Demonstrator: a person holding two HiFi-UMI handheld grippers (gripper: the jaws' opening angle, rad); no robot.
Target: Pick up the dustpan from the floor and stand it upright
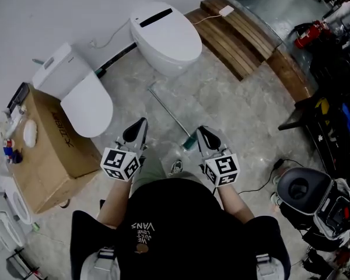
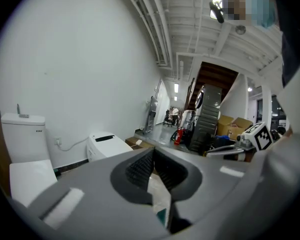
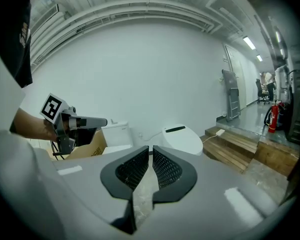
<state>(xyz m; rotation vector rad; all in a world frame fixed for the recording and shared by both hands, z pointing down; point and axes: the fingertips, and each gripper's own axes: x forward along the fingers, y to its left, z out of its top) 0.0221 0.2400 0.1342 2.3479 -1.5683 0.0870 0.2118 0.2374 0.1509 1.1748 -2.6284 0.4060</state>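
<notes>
Fingers (image 2: pixel 140 169) of left gripper (image 1: pixel 143 122) and right gripper (image 1: pixel 200 129) pressing together, gripping nothing; both hovering over dustpan (image 1: pixel 188 143) lying on floor (image 1: pixel 233 115).

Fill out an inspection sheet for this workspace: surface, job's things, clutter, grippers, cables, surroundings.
Surface: grey stone-patterned floor, hard and level.
Job's things: dustpan lying flat on the floor, its long handle pointing towards the toilets; not yet picked up.
Clutter: cardboard box with small items on top; black round appliance.
Grippers: left hand-held gripper and right hand-held gripper both shut, nothing between the jaws, one on either side of the dustpan's near end.
Cables: black cable on the floor beside the appliance; white cable behind the toilets.
Surroundings: tank toilet, tankless toilet, wooden step, white wall.
</notes>
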